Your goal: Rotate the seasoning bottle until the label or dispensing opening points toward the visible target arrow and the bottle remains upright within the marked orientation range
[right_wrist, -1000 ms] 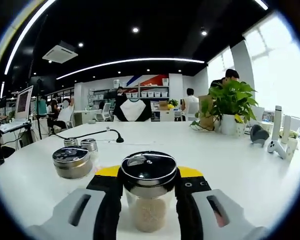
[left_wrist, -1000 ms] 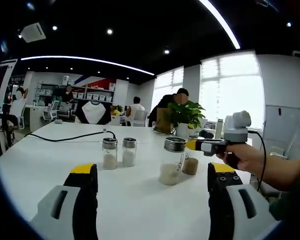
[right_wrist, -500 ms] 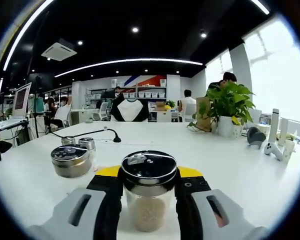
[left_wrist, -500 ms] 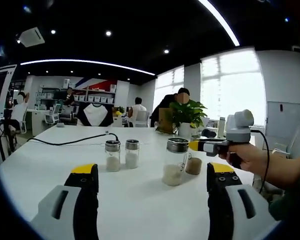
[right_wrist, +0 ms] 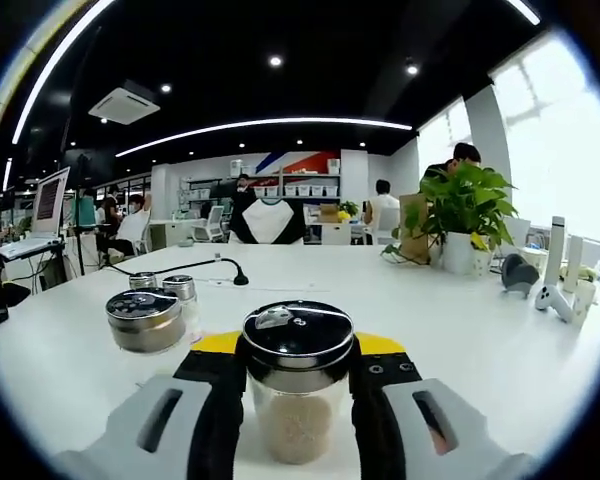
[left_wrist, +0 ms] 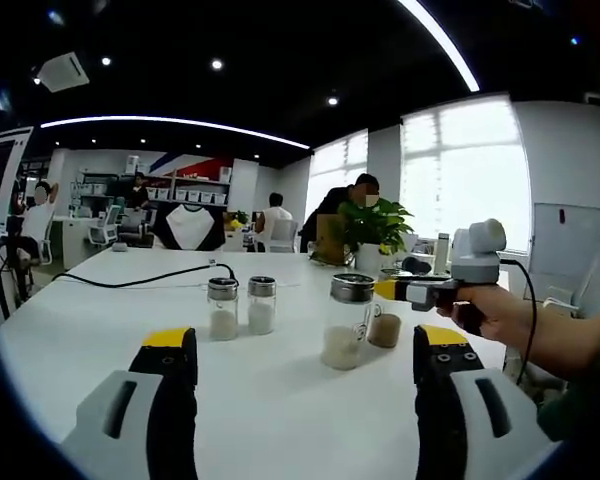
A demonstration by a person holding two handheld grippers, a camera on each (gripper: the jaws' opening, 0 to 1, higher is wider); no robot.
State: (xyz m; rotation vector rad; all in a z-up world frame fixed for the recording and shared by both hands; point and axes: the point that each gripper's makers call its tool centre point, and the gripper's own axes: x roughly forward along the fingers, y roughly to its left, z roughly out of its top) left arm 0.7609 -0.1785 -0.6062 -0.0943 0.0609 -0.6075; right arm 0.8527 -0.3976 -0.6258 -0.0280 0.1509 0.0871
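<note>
The seasoning bottle (right_wrist: 297, 385) sits low in the centre of the right gripper view, directly between the two jaws of the right gripper (right_wrist: 297, 400), which press in on its glass sides just under the metal lid (right_wrist: 298, 336); the right gripper is clamped on it. Its long axis stands upright, in line with the view's vertical, and its base seems to be at or near the white tabletop (right_wrist: 460, 320), though the jaws hide the contact. Any turn would therefore go about that upright axis with the right hand. The left gripper (left_wrist: 305, 395), at the bottom of the left gripper view, has its jaws spread wide with nothing between them, well apart from the bottles. In that view the held bottle (left_wrist: 385, 322) shows right of centre, mostly hidden behind a taller, nearer jar (left_wrist: 345, 322), with the right gripper reaching in from the right in the person's hand (left_wrist: 495, 312). The left gripper view gives the side-on layout, including two small shakers (left_wrist: 235, 307) left of centre; the right gripper view gives the lid's top face and its flap. No target arrow or marked range is visible in either view, and no label can be made out on the bottle.
</note>
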